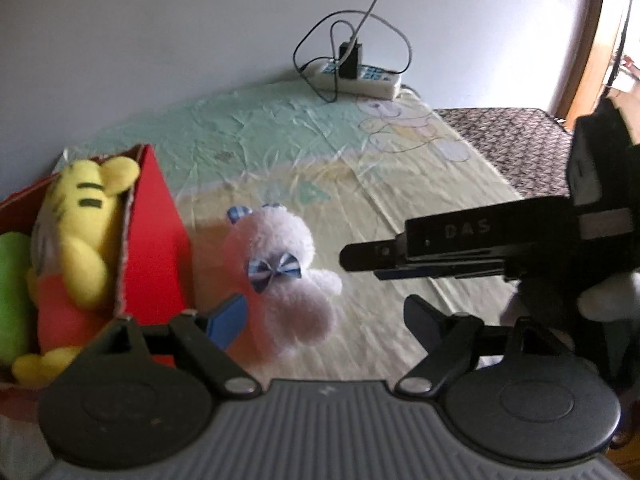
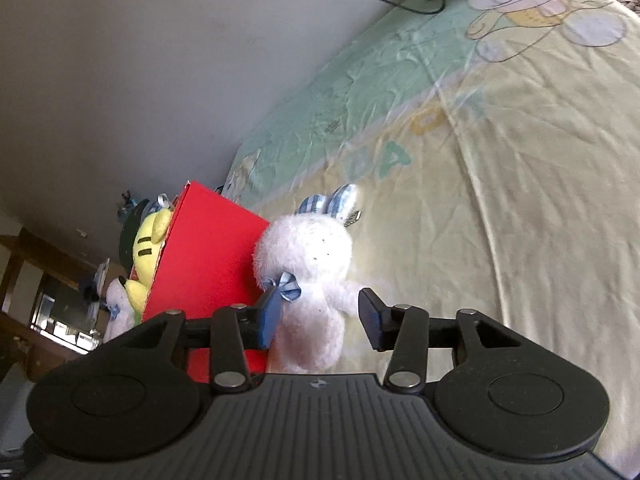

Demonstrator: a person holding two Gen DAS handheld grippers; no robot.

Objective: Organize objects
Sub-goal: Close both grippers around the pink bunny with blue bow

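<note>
A white plush bunny (image 1: 288,276) with a blue checked bow sits upright on the printed sheet, just right of a red box (image 1: 156,240). The box holds a yellow striped plush (image 1: 84,232) and something green (image 1: 12,288). My left gripper (image 1: 324,320) is open, with the bunny between its fingers and near the blue left pad (image 1: 228,320). My right gripper (image 2: 320,320) also stands around the bunny (image 2: 312,280). Its blue left pad (image 2: 270,316) is against the bunny's side, while its right finger (image 2: 372,320) is clear of the body. From the left wrist, the right gripper (image 1: 372,258) reaches in from the right.
A white power strip (image 1: 360,76) with a black charger and looped cables lies at the sheet's far edge, against the wall. A dark patterned cloth (image 1: 508,140) covers the far right. The sheet (image 2: 500,160) stretches bare to the right of the bunny. Wooden furniture (image 2: 24,280) stands beyond the red box (image 2: 208,264).
</note>
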